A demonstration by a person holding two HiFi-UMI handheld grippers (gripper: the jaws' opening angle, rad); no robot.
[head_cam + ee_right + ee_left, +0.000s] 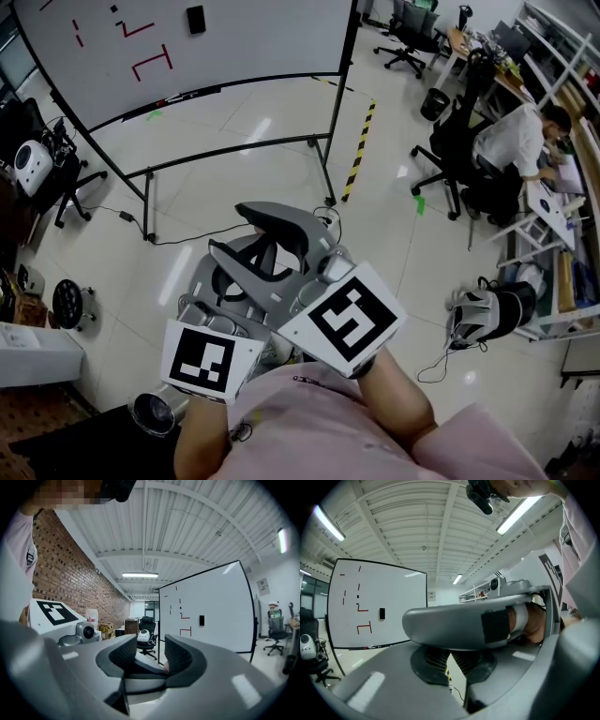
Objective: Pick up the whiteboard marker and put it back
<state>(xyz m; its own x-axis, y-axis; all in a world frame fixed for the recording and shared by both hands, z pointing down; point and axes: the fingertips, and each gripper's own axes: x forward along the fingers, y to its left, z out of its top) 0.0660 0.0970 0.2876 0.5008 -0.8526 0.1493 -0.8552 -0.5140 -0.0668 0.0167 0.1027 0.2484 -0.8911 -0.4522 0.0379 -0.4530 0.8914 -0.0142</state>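
Observation:
A whiteboard (187,47) with red marks and a black eraser (195,19) stands on the floor ahead. Small dark and red things lie on its tray (178,96), too small to tell a marker. I hold both grippers close to my body, far from the board. My right gripper (255,242) is open, with the whiteboard (206,616) beyond its jaws. One of its jaws crosses over my left gripper (446,667), which is shut with nothing in it. The left marker cube (208,361) sits beside the right cube (347,319).
A person (520,141) sits at a desk at the right, among office chairs (412,37). Yellow-black tape (359,141) runs along the floor by the board's right leg. A bag (487,309) and a cable lie at the right; a chair (66,178) stands left.

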